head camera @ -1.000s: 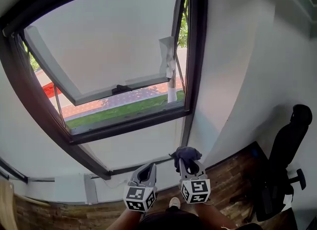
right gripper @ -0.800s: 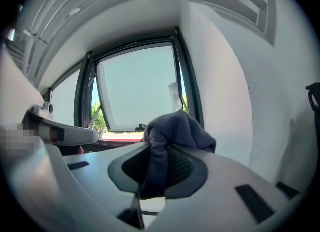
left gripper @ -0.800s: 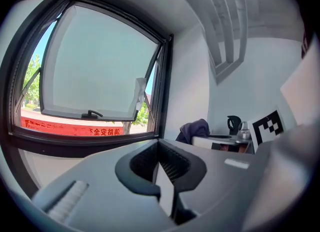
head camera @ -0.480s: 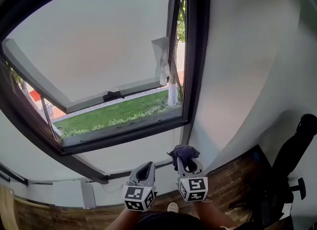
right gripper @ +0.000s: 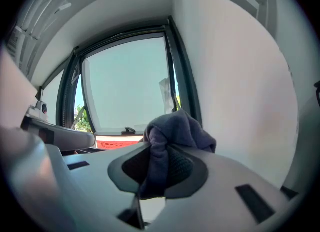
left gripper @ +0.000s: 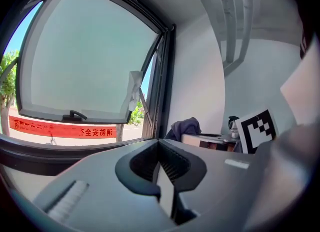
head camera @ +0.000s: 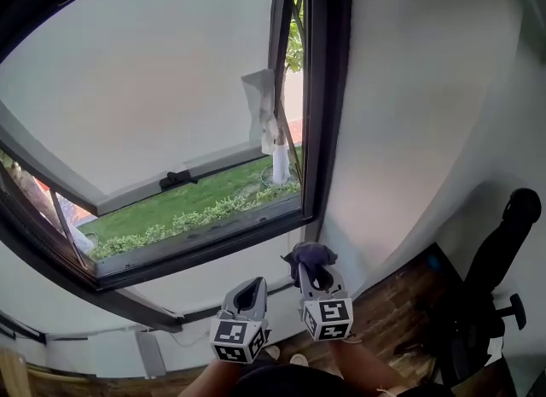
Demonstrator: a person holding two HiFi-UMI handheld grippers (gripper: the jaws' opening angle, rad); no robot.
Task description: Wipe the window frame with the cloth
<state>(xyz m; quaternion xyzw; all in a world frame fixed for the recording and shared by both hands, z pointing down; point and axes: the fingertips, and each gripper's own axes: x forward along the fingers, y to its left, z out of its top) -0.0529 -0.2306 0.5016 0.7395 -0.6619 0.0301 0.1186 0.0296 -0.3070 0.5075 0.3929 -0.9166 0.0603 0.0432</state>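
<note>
While the dark cloth (right gripper: 170, 136) sat bunched and clamped between the jaws of the right gripper (head camera: 315, 274), it was low in front of the person, well short of the window frame (head camera: 328, 96) and touching no part of it. The cloth's loose folds stood up past the jaw tips, nearest the frame's dark right upright and the bottom rail (head camera: 205, 252) under the opening. The left gripper (head camera: 248, 294) was held just beside the right one, its jaws pressed together with nothing in them.

Beyond both, the pane (head camera: 145, 79) was swung outward, with a handle (head camera: 175, 179) on its lower edge and a pale scrap (head camera: 258, 107) hanging at its right corner. Grass (head camera: 188, 212) showed through the gap. A white wall (head camera: 409, 96) ran to the right of the frame, with a black chair (head camera: 499, 254) on the wood floor (head camera: 397, 306) beyond it.

The step in hand looked to be the reach toward the frame. Done well, it would likely mean leading with the padded bunch rather than the hard jaw tips and laying it flat on the bottom rail or the right upright. The grip would need to be tight so the cloth did not slip out over the open gap. The stroke would best run along the rail's length, clear of the handle.
</note>
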